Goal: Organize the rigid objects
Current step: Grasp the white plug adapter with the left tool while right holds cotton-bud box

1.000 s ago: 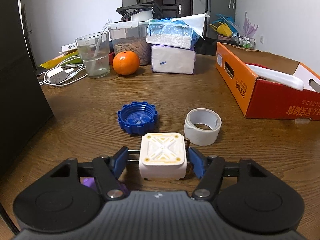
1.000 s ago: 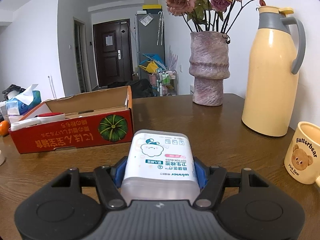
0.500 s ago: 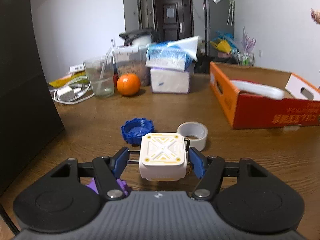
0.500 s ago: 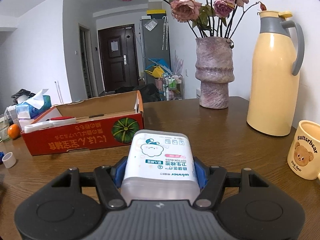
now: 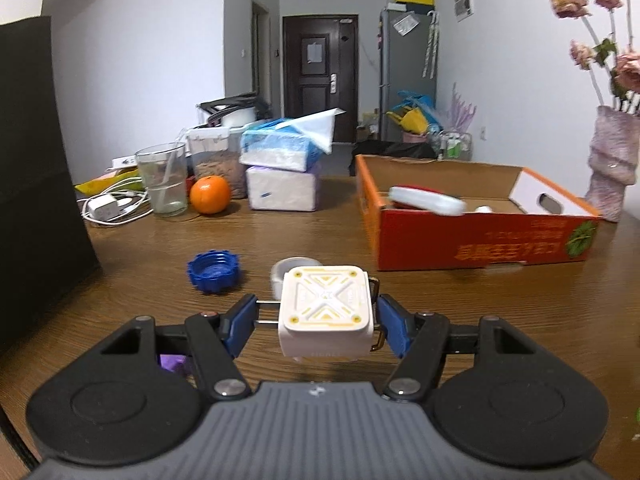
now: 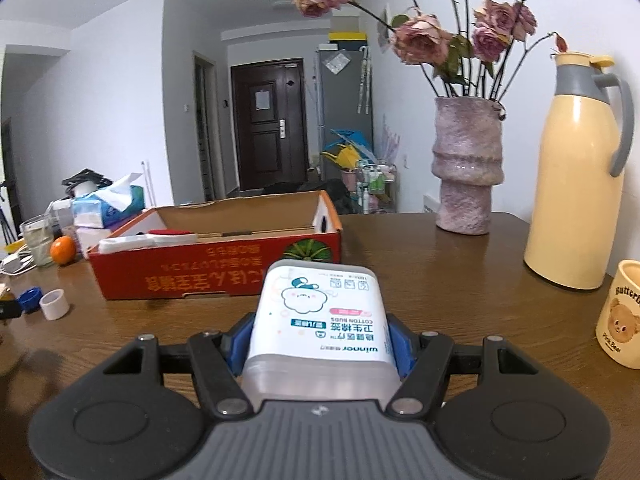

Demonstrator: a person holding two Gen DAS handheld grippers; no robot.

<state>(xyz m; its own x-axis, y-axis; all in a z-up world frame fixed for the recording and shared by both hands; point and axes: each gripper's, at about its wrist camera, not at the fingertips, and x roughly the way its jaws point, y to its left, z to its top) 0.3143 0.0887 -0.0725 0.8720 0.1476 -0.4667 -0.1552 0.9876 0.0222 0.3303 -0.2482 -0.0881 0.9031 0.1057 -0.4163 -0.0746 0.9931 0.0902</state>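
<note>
Mid-task: left hand-held gripper [image 5: 325,318] clamped on white cube gadget [image 5: 326,316], right hand-held gripper [image 6: 320,340] clamped on cotton-bud box [image 6: 320,320], both short of orange carton [image 5: 480,240]; blue cap [image 5: 213,272] and white ring [image 6: 54,304] remain on counter [image 5: 320,232].

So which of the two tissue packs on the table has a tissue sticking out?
The upper, blue pack: a white tissue juts from its top. The plain white pack beneath it shows none.
</note>
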